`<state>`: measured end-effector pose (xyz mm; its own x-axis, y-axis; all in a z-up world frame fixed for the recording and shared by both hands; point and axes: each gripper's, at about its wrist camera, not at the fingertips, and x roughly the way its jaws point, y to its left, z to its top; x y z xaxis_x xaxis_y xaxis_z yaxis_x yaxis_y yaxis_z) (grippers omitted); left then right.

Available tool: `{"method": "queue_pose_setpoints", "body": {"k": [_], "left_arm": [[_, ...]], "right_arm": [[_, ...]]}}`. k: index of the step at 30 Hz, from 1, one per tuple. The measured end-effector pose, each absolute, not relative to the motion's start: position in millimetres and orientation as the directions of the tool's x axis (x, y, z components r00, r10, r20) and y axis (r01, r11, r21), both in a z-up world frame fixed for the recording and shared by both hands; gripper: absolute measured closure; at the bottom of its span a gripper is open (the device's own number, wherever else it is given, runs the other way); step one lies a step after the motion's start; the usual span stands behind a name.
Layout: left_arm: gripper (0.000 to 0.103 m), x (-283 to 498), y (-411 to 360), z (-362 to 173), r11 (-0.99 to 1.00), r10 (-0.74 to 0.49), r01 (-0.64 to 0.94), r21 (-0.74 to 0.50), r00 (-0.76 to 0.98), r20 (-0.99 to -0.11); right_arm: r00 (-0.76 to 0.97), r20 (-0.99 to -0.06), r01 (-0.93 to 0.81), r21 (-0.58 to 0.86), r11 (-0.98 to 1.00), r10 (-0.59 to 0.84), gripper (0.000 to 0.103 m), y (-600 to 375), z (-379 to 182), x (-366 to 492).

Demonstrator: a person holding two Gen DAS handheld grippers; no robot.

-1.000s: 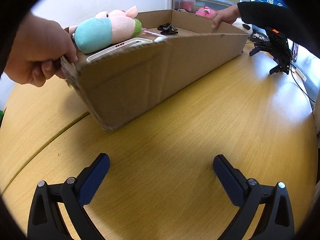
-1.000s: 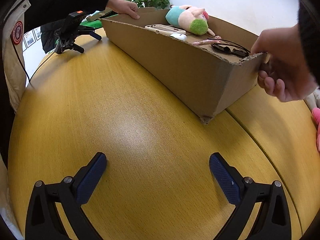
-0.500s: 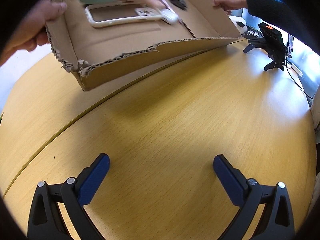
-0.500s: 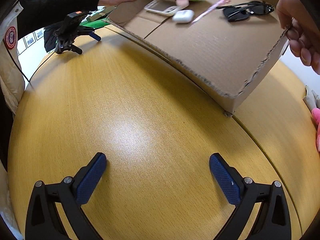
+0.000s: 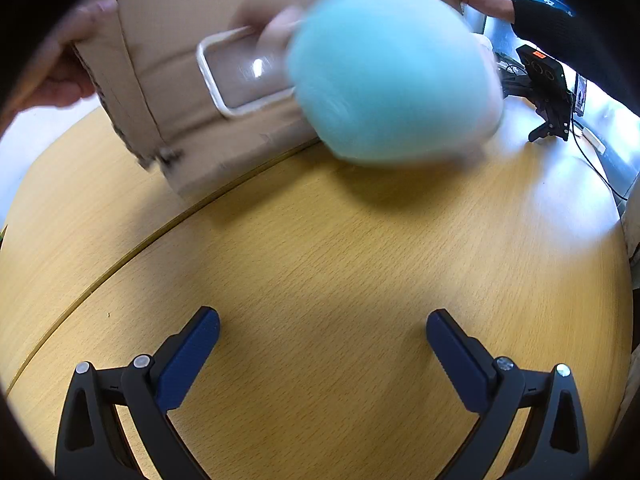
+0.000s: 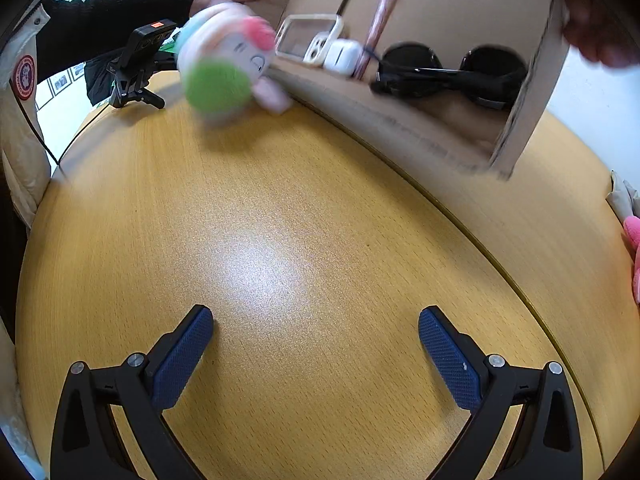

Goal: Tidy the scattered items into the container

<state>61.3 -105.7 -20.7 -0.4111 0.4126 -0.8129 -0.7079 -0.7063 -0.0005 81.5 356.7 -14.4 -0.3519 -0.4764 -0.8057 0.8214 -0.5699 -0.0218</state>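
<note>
Two people's hands tip a cardboard box (image 5: 168,80) (image 6: 448,128) steeply over the wooden table. A plush pig toy (image 5: 392,72) (image 6: 228,64), teal, pink and green, tumbles out, blurred. A clear phone case (image 5: 244,76) (image 6: 308,36), a white earbud case (image 6: 342,56), a pink pen (image 6: 384,8) and black sunglasses (image 6: 452,74) slide against the box's low wall. My left gripper (image 5: 322,334) and right gripper (image 6: 316,330) are open and empty, low over the table, well short of the box.
A black camera on a small tripod (image 5: 548,92) (image 6: 140,68) stands at the table's far side. A person in a black sleeve (image 6: 112,20) holds the box's far end. A pink object (image 6: 634,248) lies at the right edge. Bare tabletop (image 6: 280,248) lies ahead of both grippers.
The box has been lifted and tipped from upright to steeply tilted. Its contents slid to the low side and the plush pig is falling out. My grippers have not moved.
</note>
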Motion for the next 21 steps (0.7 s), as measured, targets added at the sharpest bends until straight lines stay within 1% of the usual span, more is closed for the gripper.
{"method": "queue_pose_setpoints", "body": {"k": [21], "left_arm": [[0.000,64.6,-105.9,-21.6,-0.706,0.412,-0.708,0.001,-0.413,-0.812]], "right_arm": [[-0.353,-0.806,0.821,-0.022,-0.571,-0.476,0.000,353.9,-14.8,83.3]]}}
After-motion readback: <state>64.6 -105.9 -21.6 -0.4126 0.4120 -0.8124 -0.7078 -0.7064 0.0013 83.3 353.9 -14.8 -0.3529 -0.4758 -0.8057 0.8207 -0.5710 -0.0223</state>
